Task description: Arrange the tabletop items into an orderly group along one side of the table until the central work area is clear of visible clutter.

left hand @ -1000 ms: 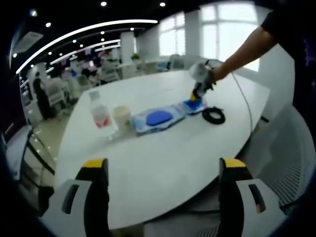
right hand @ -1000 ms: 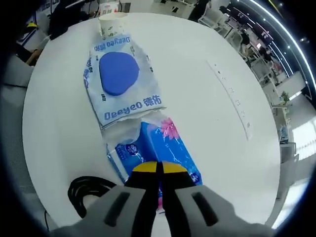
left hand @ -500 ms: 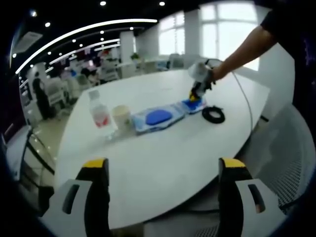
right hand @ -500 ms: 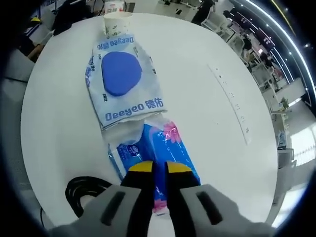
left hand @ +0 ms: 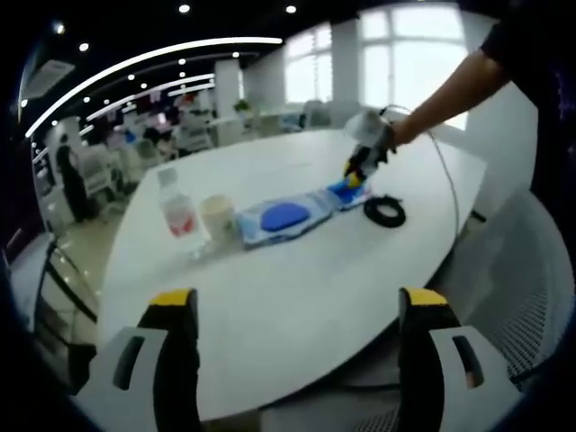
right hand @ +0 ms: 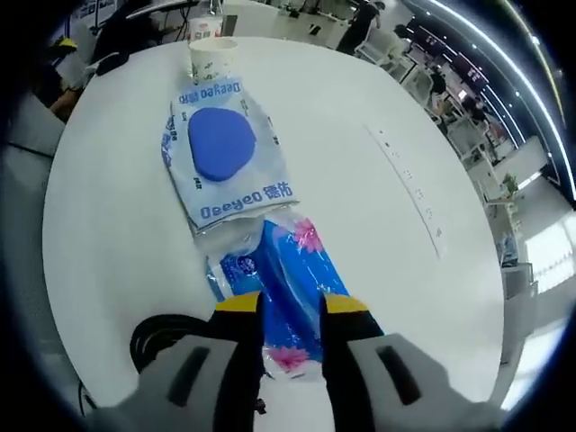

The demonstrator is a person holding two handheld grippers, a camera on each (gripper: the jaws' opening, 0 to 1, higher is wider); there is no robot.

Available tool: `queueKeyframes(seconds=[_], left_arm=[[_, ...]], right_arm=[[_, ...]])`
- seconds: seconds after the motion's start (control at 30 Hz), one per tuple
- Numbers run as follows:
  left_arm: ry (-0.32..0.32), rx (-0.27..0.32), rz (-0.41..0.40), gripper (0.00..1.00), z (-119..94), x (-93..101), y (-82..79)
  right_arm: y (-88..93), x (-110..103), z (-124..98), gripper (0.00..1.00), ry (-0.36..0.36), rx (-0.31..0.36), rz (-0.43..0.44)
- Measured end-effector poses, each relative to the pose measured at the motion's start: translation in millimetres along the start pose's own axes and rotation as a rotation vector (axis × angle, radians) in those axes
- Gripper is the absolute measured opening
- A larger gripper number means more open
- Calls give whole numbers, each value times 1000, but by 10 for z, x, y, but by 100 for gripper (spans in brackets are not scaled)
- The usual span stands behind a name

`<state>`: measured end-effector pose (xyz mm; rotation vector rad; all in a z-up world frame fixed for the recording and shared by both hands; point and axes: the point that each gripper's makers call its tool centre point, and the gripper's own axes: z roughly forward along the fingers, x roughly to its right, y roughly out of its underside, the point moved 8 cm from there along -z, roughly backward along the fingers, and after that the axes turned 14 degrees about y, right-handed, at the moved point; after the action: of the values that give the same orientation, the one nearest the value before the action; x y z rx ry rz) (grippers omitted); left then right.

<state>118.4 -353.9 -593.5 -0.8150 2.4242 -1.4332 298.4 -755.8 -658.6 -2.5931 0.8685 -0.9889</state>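
On the white oval table (left hand: 297, 288) stands a row: a clear bottle (left hand: 177, 207), a paper cup (left hand: 218, 216), a white wipes pack with a blue lid (left hand: 283, 218) and a blue tissue pack (left hand: 340, 192). A black cable coil (left hand: 384, 211) lies beside the tissue pack. My right gripper (left hand: 360, 169), held by a hand, hovers over that pack. In the right gripper view my right gripper (right hand: 292, 310) is open, its jaws straddling the tissue pack (right hand: 288, 270), beyond it the wipes pack (right hand: 220, 148) and cup (right hand: 213, 54). My left gripper (left hand: 297, 306) is open at the near table edge, holding nothing.
The cable coil (right hand: 162, 337) sits left of my right jaws near the table's edge. A flush socket strip (right hand: 405, 189) runs along the table's middle. A white mesh chair (left hand: 531, 297) stands at the right. Office desks and people fill the background.
My right gripper's jaws, shut on the tissue pack a second ago, have spread apart. The pack stays on the table. My left gripper has barely moved.
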Motion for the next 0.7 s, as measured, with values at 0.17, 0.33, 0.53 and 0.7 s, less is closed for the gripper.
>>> queueKeyframes(seconds=[0.17, 0.33, 0.53, 0.7], left_arm=[[7, 17, -1, 90, -5, 8, -9], [19, 29, 3, 93, -8, 17, -14], [15, 46, 7, 97, -14, 16, -29], [14, 49, 10, 99, -15, 18, -31]], right_arm=[[128, -14, -98, 29, 12, -14, 48], [298, -30, -205, 31, 23, -21, 77], [581, -69, -316, 35, 53, -52, 143], [788, -131, -381, 37, 71, -69, 196]])
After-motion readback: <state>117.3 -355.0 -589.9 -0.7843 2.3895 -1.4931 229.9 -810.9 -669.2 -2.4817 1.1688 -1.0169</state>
